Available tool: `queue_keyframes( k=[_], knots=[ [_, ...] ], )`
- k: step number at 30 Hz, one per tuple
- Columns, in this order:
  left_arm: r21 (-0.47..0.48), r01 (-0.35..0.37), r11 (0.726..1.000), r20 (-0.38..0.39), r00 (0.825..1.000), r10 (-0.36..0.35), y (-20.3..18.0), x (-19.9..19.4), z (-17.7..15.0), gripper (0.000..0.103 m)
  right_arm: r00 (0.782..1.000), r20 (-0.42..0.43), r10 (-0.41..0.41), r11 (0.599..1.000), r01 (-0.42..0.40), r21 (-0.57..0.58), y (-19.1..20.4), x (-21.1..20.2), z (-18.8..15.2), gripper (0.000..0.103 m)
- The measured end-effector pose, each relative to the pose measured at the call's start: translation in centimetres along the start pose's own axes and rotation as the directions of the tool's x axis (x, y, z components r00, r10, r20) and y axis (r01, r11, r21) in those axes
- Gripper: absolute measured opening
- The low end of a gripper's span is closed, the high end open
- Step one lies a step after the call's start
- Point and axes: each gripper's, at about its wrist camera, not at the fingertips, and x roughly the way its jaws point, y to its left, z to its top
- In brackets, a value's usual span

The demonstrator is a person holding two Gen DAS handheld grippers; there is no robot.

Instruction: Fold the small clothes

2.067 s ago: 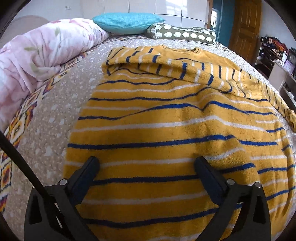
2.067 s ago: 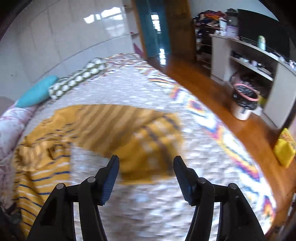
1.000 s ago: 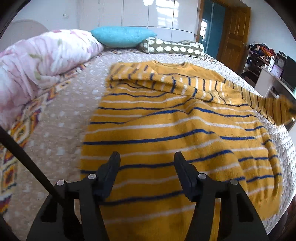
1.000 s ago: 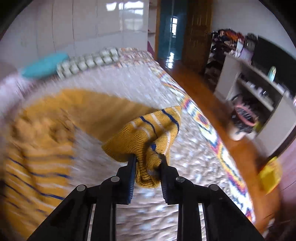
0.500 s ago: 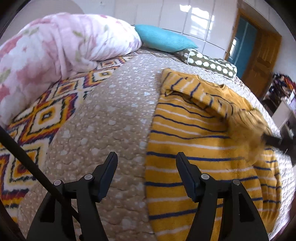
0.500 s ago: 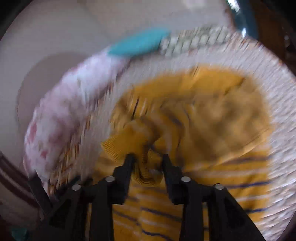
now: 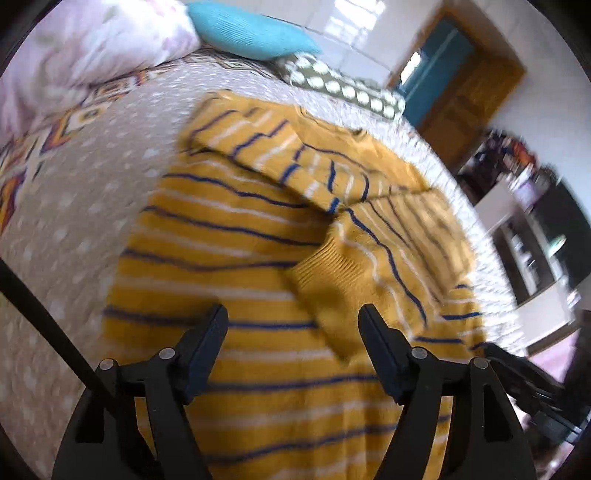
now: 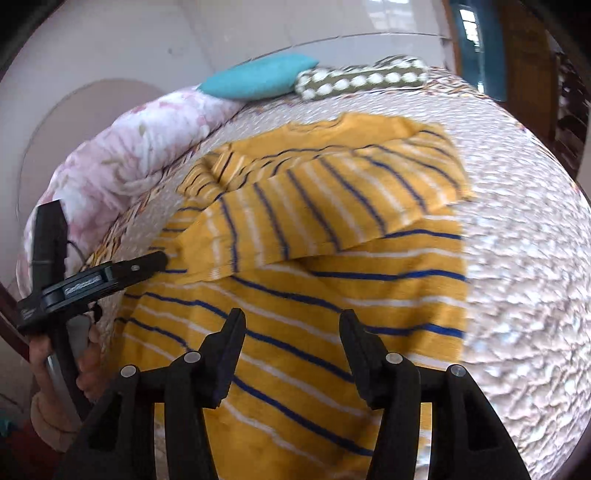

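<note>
A yellow sweater (image 7: 236, 258) with blue and white stripes lies flat on the bed; it also shows in the right wrist view (image 8: 332, 280). Both sleeves are folded across its chest: the right sleeve (image 8: 314, 206) lies diagonally over the body, its ribbed cuff (image 7: 328, 273) near the middle. My left gripper (image 7: 293, 332) is open and empty, just above the sweater's lower body. My right gripper (image 8: 291, 339) is open and empty, above the sweater's hem area. The left gripper also shows from the side in the right wrist view (image 8: 110, 275), at the sweater's left edge.
The bedspread (image 8: 517, 258) is beige with white dots. A pink floral duvet (image 8: 140, 155) lies at the left. A turquoise pillow (image 7: 251, 33) and a green dotted pillow (image 7: 343, 88) lie at the head. A door and shelves stand beyond the bed's right side.
My right gripper carried the right sleeve across the sweater, let it go and opened. The sleeve now lies folded over the body. My left gripper swung back over the sweater.
</note>
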Motion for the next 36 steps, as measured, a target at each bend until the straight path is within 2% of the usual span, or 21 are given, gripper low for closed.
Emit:
queue_keyframes(
  k=[1,2,3,4,5,8,10,14,17,22,27,31,33,34,35,36],
  knots=[
    [0.035,-0.024,0.999,-0.001,1.0,0.024,-0.8,0.6,0.3,0.07,1.0,0.006,0.001,1.0,-0.001,0.009,-0.2,0.0,0.1,0.057],
    [0.076,-0.047,0.996,-0.002,0.999,0.047,-1.7,1.3,0.5,0.049,1.0,0.011,-0.001,1.0,0.001,0.018,-0.5,-0.1,0.1,0.057],
    [0.108,-0.07,0.992,-0.014,0.997,0.072,-2.4,1.8,0.7,0.006,1.0,0.015,-0.002,1.0,0.002,0.023,-0.7,-0.1,0.1,0.057],
    [0.13,-0.104,0.986,-0.03,0.994,0.109,-2.9,2.2,0.8,0.006,1.0,0.019,-0.006,1.0,0.005,0.025,-0.9,-0.1,0.1,0.057],
    [0.15,-0.134,0.98,-0.011,0.99,0.137,-3.5,1.8,0.8,0.004,1.0,0.024,-0.013,1.0,0.012,0.026,-1.1,-0.2,0.2,0.057],
    [0.198,-0.178,0.964,0.073,0.983,0.166,-4.4,-0.5,1.1,0.004,0.998,0.054,-0.023,1.0,0.022,0.02,-1.7,-1.0,0.4,0.057],
    [0.209,-0.18,0.961,0.118,0.98,0.158,-4.4,-2.5,1.9,0.004,0.997,0.073,-0.023,1.0,0.022,0.017,-1.8,-1.4,0.7,0.057],
    [0.215,-0.249,0.944,0.193,0.959,0.209,-3.8,-5.1,4.7,0.004,0.995,0.096,-0.033,0.999,0.032,0.017,-2.0,-1.5,1.6,0.057],
    [0.189,-0.303,0.934,0.219,0.94,0.26,-2.2,-5.5,7.0,0.004,0.993,0.109,-0.037,0.999,0.035,0.02,-1.9,-1.3,2.6,0.057],
    [0.157,-0.38,0.912,0.208,0.915,0.346,0.9,-3.7,11.3,0.004,0.991,0.125,-0.044,0.999,0.045,-0.005,-0.8,0.2,4.9,0.057],
    [0.13,-0.43,0.893,0.172,0.897,0.407,3.3,-0.7,14.1,0.004,0.99,0.128,-0.063,0.997,0.067,-0.026,-0.1,2.8,7.7,0.057],
    [0.115,-0.485,0.867,0.137,0.872,0.47,5.3,2.4,15.3,0.007,0.988,0.112,-0.106,0.993,0.111,-0.045,-0.3,5.3,10.1,0.057],
    [0.112,-0.527,0.843,0.129,0.848,0.513,6.2,3.8,15.5,0.008,0.985,0.11,-0.136,0.989,0.142,-0.047,-0.8,6.2,11.1,0.057],
    [0.115,-0.537,0.835,0.129,0.842,0.524,6.5,4.2,15.4,0.008,0.98,0.122,-0.158,0.986,0.163,-0.037,-1.3,6.4,11.7,0.057],
    [0.121,-0.542,0.832,0.121,0.84,0.53,6.9,4.7,15.4,0.012,0.976,0.128,-0.175,0.984,0.179,-0.025,-1.7,6.5,12.3,0.058],
    [0.121,-0.528,0.841,0.104,0.849,0.518,7.3,5.0,15.4,0.015,0.972,0.133,-0.195,0.98,0.198,-0.005,-2.4,6.5,12.8,0.061]
  ],
)
